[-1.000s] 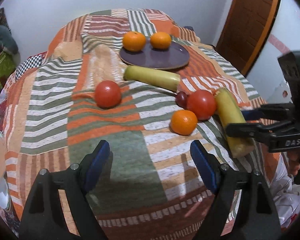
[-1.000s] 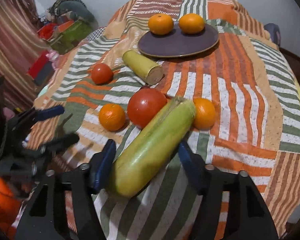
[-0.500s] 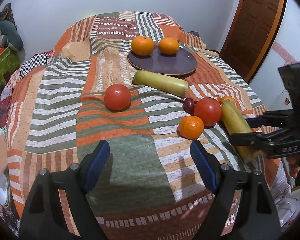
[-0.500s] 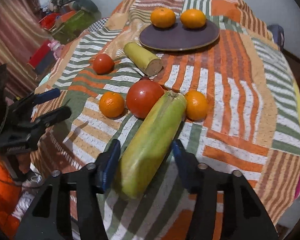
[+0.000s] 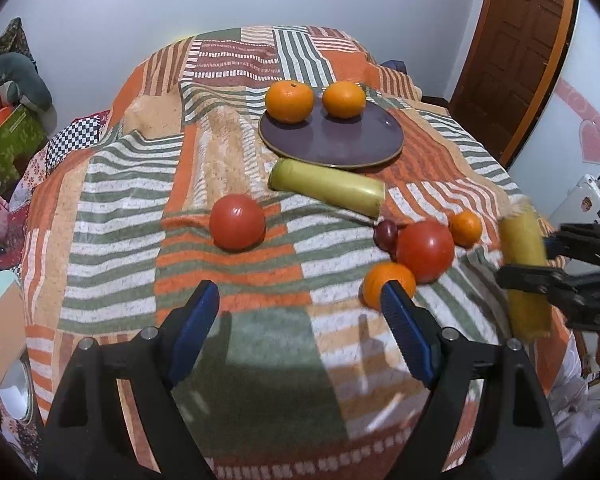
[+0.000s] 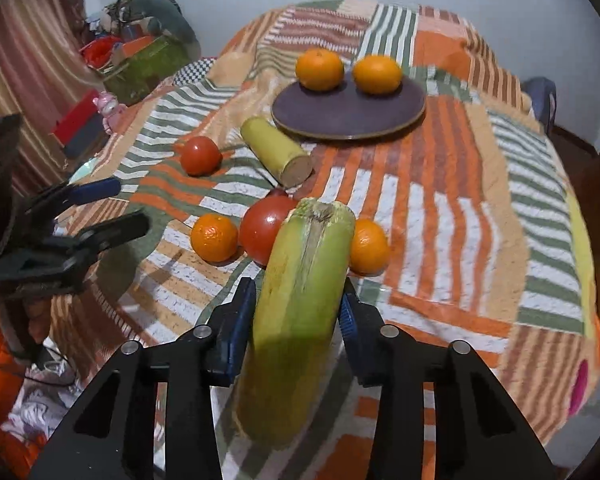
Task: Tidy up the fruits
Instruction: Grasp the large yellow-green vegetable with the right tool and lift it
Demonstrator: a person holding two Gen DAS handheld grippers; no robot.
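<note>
My right gripper point(image 6: 298, 320) is shut on a long yellow-green corn cob point(image 6: 300, 304) and holds it raised above the striped cloth; in the left wrist view it shows as the cob point(image 5: 524, 264) at the right. My left gripper point(image 5: 300, 324) is open and empty near the front edge. A purple plate point(image 5: 332, 142) at the back holds two oranges point(image 5: 289, 101). A second cob point(image 5: 326, 186), two tomatoes point(image 5: 237, 222), two loose oranges point(image 5: 388, 282) and a small dark fruit point(image 5: 386, 234) lie on the cloth.
The table is covered by a striped patchwork cloth point(image 5: 120, 216). A wooden door point(image 5: 516, 40) stands at the back right. Boxes and clutter point(image 6: 140, 64) sit beyond the left side. The left gripper shows in the right wrist view point(image 6: 100, 212).
My right gripper has closed on the corn cob and lifted it off the cloth. My left gripper has pulled back and risen slightly, still open.
</note>
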